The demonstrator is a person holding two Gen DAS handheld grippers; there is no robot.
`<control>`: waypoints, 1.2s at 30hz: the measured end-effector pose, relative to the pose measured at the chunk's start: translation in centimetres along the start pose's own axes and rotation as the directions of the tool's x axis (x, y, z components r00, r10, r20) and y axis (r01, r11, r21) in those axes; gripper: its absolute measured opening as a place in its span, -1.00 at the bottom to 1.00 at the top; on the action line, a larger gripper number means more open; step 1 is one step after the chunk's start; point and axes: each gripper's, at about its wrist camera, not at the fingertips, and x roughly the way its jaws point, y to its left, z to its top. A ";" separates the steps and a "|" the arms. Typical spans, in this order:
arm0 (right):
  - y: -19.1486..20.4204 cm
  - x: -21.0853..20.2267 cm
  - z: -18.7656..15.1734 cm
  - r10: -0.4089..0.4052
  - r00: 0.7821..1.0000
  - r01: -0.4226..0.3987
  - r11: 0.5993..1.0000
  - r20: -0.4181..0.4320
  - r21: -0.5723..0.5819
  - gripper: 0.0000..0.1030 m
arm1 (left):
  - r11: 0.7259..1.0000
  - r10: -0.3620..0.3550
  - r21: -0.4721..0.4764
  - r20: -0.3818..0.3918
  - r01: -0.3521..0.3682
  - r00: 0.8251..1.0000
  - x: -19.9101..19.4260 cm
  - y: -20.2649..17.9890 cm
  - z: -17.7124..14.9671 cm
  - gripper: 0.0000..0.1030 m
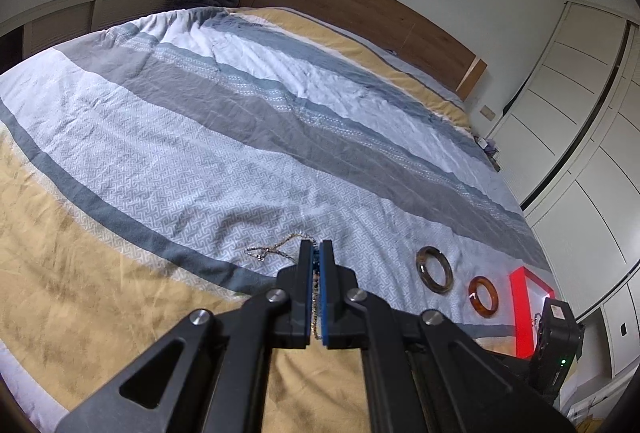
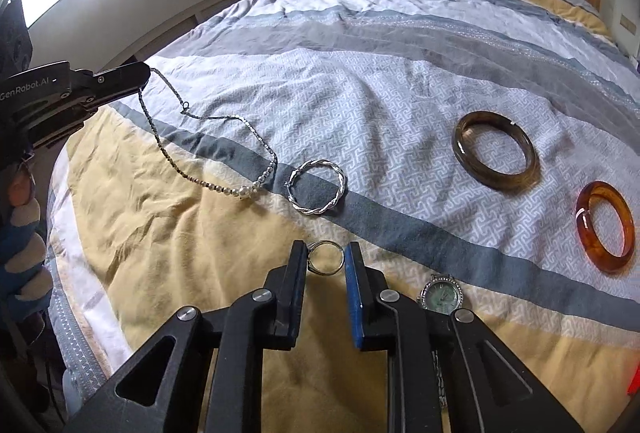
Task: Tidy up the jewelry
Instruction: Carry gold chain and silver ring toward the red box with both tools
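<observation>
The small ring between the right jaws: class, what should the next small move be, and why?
Probably close the right gripper the rest of the way on the small ring, then lift. The ring sits between the jaws on the bedspread, and a slight gap shows on the right side, so it does not yet look firmly pinched.

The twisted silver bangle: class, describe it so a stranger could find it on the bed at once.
Start at the dark grey stripe crossing the striped bedspread. The twisted silver bangle lies flat across that stripe, just right of the beaded necklace. Unlike the smooth olive-brown bangle and amber bangle further right, it is thin, metallic and braided like rope.
</observation>
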 end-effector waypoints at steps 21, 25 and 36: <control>2.4 -11.8 -1.3 -0.013 0.990 0.013 1.000 0.142 0.001 -0.63 | 0.994 -0.077 0.093 0.121 0.065 0.990 -10.9 -5.4 1.3 -0.96; 2.3 -14.5 -2.0 -0.022 0.984 0.022 1.000 0.179 0.002 -0.63 | 0.990 -0.089 0.119 0.141 0.072 0.986 -13.0 -7.1 1.1 -0.96; -1.7 -21.9 -6.4 -0.102 0.961 0.080 0.992 0.257 0.093 -0.63 | 0.966 -0.177 0.215 0.135 0.146 0.975 -15.9 -15.0 -0.5 -0.96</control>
